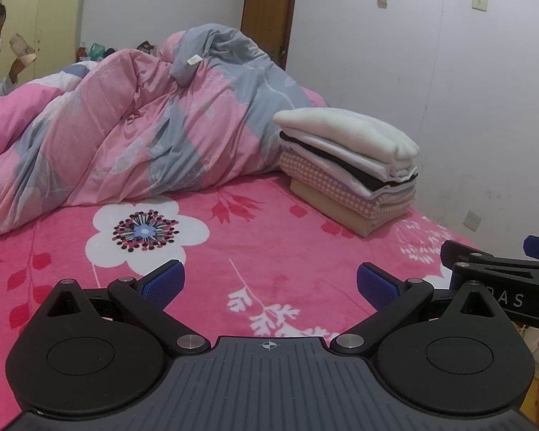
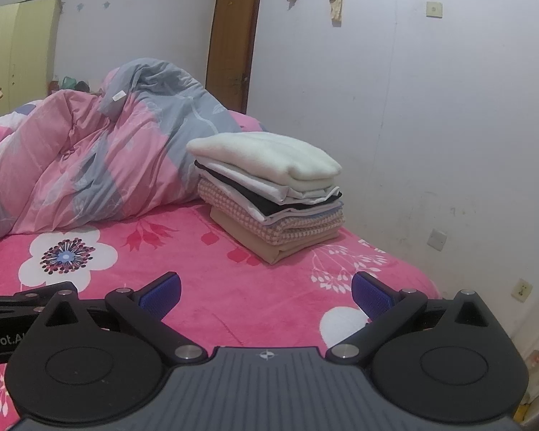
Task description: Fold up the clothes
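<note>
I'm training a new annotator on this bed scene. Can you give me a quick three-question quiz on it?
1. True or false: both tongs, left tongs and right tongs, are open and hold nothing.
2. Which item tops the folded stack? A) black garment B) white fluffy piece C) checked cloth
3. Fill in: the stack sits on the pink floral ____, beside the rumpled duvet.

Key: 1 true; 2 B; 3 sheet.

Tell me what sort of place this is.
Very likely a home bedroom: a bed with a pink floral sheet, a rumpled pink and grey quilt heaped on it, a stack of folded clothes near the wall, and a yellow wardrobe at the far side.
</note>
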